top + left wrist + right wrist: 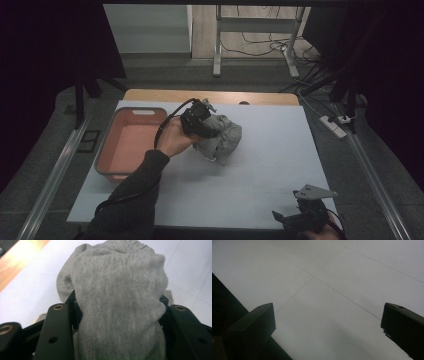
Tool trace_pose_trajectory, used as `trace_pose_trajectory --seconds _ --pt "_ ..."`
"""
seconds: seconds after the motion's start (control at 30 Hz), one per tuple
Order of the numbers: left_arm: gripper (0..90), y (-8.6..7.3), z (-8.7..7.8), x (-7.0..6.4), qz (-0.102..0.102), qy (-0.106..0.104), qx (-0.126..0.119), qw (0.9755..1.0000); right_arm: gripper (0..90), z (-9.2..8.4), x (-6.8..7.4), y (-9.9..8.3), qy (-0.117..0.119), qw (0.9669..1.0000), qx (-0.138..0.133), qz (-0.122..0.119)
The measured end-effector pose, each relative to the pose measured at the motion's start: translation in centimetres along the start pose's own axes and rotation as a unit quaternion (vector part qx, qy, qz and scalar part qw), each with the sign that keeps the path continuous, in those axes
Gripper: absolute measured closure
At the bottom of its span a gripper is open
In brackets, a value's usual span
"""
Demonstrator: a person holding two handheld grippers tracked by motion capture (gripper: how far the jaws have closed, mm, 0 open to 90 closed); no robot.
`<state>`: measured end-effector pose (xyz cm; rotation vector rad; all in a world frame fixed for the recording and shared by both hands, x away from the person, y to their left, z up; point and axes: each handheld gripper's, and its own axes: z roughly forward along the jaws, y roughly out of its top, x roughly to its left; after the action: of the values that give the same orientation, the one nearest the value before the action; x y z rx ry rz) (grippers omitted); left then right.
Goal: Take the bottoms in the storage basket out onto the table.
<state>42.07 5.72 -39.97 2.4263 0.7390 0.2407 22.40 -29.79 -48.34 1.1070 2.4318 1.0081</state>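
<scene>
A bundle of grey knitted cloth (224, 140) lies near the middle of the white table, a little to the back. My left gripper (206, 126) is shut on the grey cloth (120, 297), which bulges up between its two black jaws. My right gripper (295, 218) rests at the table's front right edge, its jaws wide apart with nothing but bare white tabletop (324, 297) between them. The gripper's grey three-cornered plate (314, 191) shows on top of it.
An orange-pink plastic basin (111, 145) with a grey rim stands at the left of the table, just left of my left hand. A strip of wooden table edge (210, 96) runs along the back. Cables and a metal frame stand on the floor beyond.
</scene>
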Motion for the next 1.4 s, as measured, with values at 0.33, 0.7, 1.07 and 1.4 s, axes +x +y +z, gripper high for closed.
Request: trace_pose_trajectory --seconds 0.33,0.7,1.07,1.4 --pt "45.0 -1.2 2.8 -0.1 0.002 -0.009 0.003 1.0 0.0 0.0 0.0 0.0 -0.002 1.0 0.001 -0.003" --pt "44.0 -1.9 4.8 -0.5 0.0 -0.019 -0.005 0.9998 0.0 0.0 0.1 0.0 -0.001 1.0 0.002 -0.004" --pt "40.3 -3.2 6.7 -0.2 -0.011 -0.038 -0.003 0.9992 0.0 0.1 0.1 0.0 -0.002 1.0 0.004 -0.004" --pt "35.0 -3.5 7.9 -0.1 -0.008 -0.035 0.019 0.9992 0.0 0.1 0.1 0.0 -0.002 1.0 0.005 -0.004"
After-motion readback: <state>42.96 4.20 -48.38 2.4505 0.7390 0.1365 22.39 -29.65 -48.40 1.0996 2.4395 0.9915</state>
